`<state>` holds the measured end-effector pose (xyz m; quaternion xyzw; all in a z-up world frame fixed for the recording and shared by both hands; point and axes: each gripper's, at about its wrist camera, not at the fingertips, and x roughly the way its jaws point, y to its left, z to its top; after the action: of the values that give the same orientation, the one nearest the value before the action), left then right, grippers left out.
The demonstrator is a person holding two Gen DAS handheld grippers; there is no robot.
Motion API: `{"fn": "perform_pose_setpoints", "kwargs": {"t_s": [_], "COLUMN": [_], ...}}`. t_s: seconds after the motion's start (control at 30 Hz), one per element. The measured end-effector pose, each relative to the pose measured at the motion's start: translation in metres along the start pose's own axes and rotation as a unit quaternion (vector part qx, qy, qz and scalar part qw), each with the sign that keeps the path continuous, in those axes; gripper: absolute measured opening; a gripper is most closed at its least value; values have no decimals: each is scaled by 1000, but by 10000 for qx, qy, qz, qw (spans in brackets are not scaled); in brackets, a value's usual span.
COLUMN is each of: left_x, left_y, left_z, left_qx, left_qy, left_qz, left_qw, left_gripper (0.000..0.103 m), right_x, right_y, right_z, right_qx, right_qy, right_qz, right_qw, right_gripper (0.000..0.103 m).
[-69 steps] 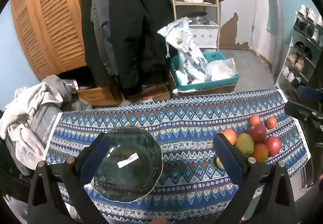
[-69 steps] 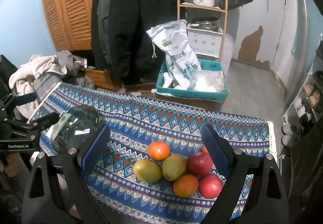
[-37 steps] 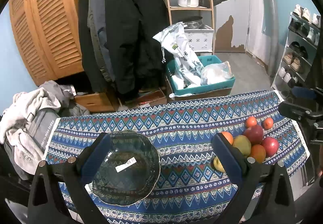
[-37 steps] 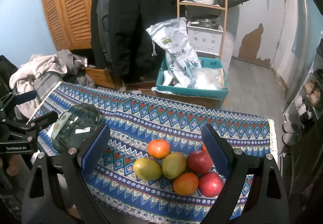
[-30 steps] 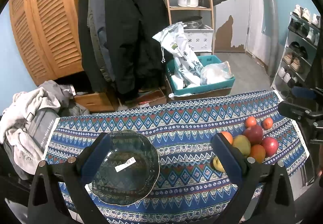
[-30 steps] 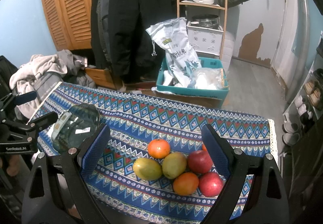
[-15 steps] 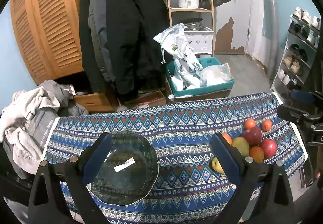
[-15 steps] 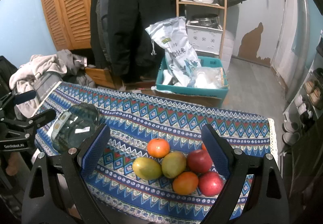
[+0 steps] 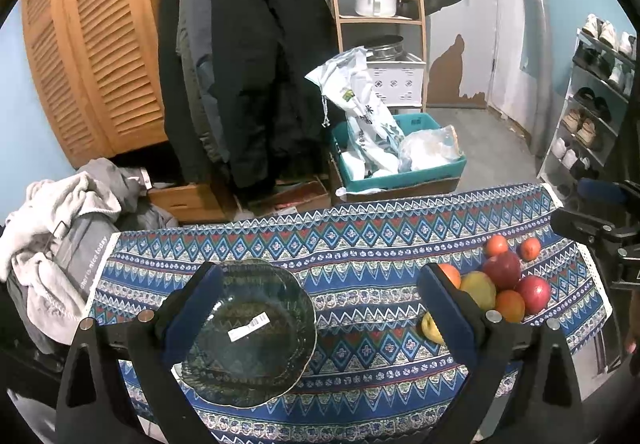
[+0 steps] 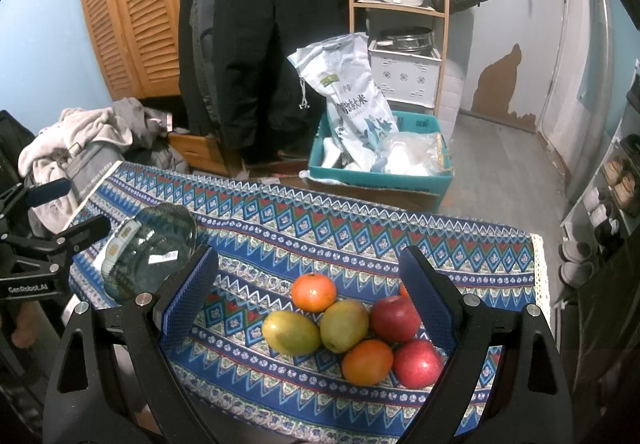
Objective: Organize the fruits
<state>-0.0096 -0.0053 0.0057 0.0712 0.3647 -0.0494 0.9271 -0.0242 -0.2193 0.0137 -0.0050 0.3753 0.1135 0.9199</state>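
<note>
- The counter point(image 10: 360, 228), under a blue patterned cloth point(image 9: 360, 240), carries everything for the task.
- The left hand-held gripper point(image 9: 316, 308) hangs above the counter's left part with its jaws spread wide and nothing between them.
- The right hand-held gripper point(image 10: 308, 300) hangs over the fruit, likewise wide open and holding nothing.
- A clear glass bowl point(image 9: 248, 332) with a white sticker sits on the cloth at the left, below the left hand-held gripper.
- The fruit lies clustered on the right, well apart from the bowl: two yellow-green mangoes point(image 10: 292, 332), two red apples point(image 10: 394, 318) and oranges point(image 10: 313, 292), most of them touching one another.
</note>
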Motion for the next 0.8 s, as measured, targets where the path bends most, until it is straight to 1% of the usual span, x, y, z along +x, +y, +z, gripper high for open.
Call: {"fn": "perform_pose_setpoints", "kwargs": {"t_s": [0.2, 0.33, 0.8], "left_x": [0, 2, 4], "left_y": [2, 4, 2], "left_z": [1, 1, 1], "left_qx": [-26, -65, -22], "left_qy": [-13, 56, 129], "left_qz": [29, -80, -116], "left_qw": [10000, 9999, 9998], "left_gripper": [100, 100, 100], "right_x": [0, 0, 0], "right_y": [0, 0, -1], "right_z": [0, 0, 0], "right_qx": [4, 4, -4], "right_qy": [-2, 2, 4], "right_qz": [-5, -6, -8], "right_qw": [10000, 10000, 10000], "right_gripper": [90, 90, 90]}}
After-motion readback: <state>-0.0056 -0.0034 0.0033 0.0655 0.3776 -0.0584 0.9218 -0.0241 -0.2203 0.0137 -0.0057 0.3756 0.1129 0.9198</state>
